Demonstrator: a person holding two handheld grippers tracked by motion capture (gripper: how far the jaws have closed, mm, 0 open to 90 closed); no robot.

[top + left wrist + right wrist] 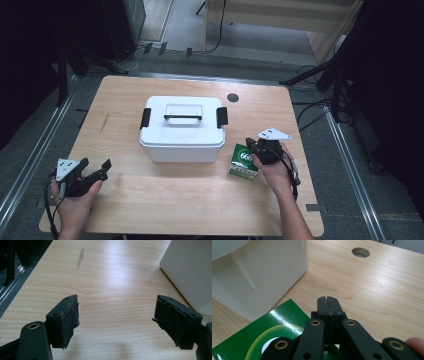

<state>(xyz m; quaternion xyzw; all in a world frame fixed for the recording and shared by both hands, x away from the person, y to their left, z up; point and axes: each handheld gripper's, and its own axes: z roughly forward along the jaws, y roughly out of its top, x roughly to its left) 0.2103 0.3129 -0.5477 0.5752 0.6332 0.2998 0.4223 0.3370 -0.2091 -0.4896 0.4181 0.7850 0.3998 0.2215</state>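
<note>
1. The green carton stands upright on the table, just right of the white bin, whose lid is on with both black latches down.
2. The right gripper is clenched, jaws pressed together with nothing between them, and hangs over the carton's top. Before a grasp can be made, the jaws should be opened wider than the carton.
3. The carton is probably best taken across its narrow sides, low enough that it is not tipped against the bin.
4. The left gripper is released, its jaws wide apart over bare wood, well left of the bin. It seems best used on the bin's handle or latches, so the lid can be lifted.
5. The lid should be cleared before the carton is carried over, since the bin is closed now.
</note>
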